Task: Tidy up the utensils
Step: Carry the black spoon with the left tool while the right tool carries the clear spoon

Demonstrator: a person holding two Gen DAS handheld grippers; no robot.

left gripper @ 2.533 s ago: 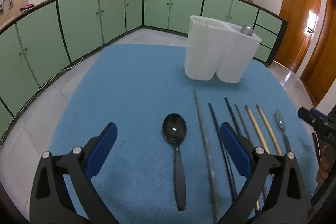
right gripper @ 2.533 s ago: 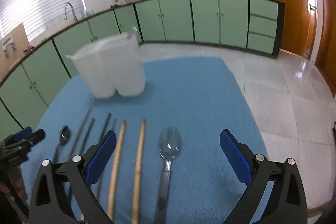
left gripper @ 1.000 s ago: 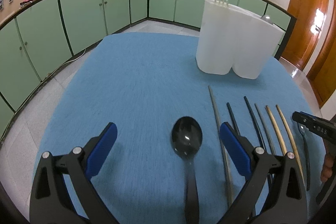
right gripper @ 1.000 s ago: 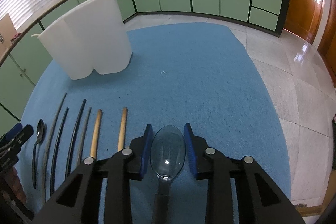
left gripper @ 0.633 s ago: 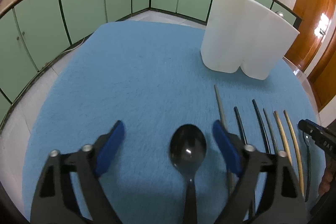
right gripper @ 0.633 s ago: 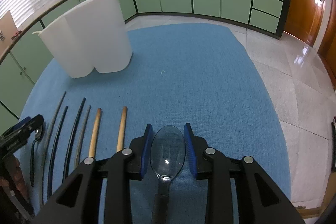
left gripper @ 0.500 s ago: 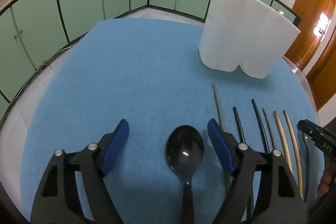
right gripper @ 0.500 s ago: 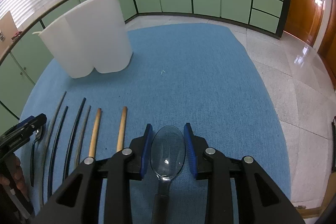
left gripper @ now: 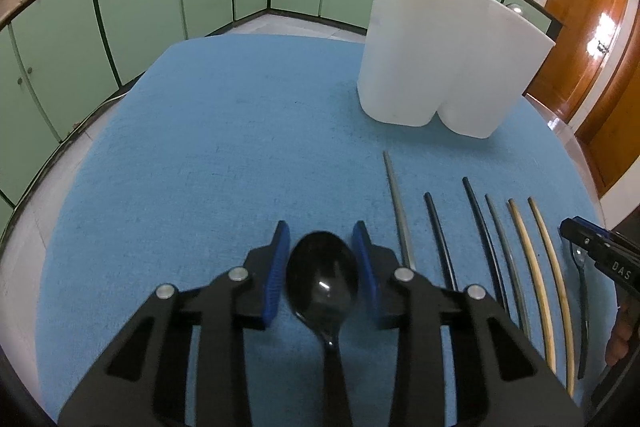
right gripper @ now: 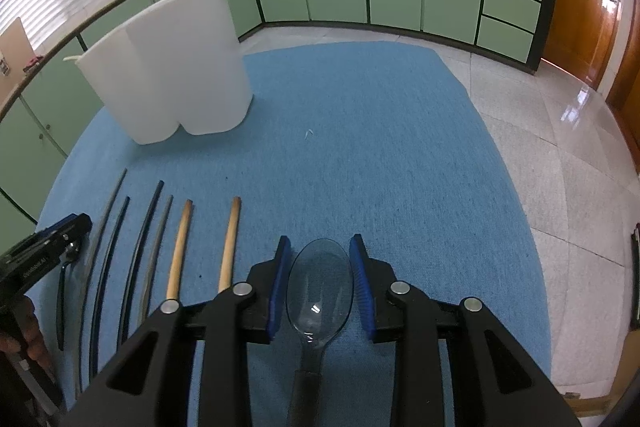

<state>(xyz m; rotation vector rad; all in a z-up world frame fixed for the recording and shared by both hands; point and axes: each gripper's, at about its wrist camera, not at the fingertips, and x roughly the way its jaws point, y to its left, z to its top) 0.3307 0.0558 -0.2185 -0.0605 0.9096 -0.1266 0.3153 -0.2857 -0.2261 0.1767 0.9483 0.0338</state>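
Left gripper (left gripper: 322,269) jaws are closing around the black spoon (left gripper: 322,279) bowl, seemingly touching it. Right gripper (right gripper: 319,281) clamps the clear spoon (right gripper: 319,291) bowl.

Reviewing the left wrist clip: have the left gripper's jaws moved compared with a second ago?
Yes. The left gripper has closed in: its blue pads, earlier wide apart on the blue mat, now flank the black spoon bowl and are closing on it.
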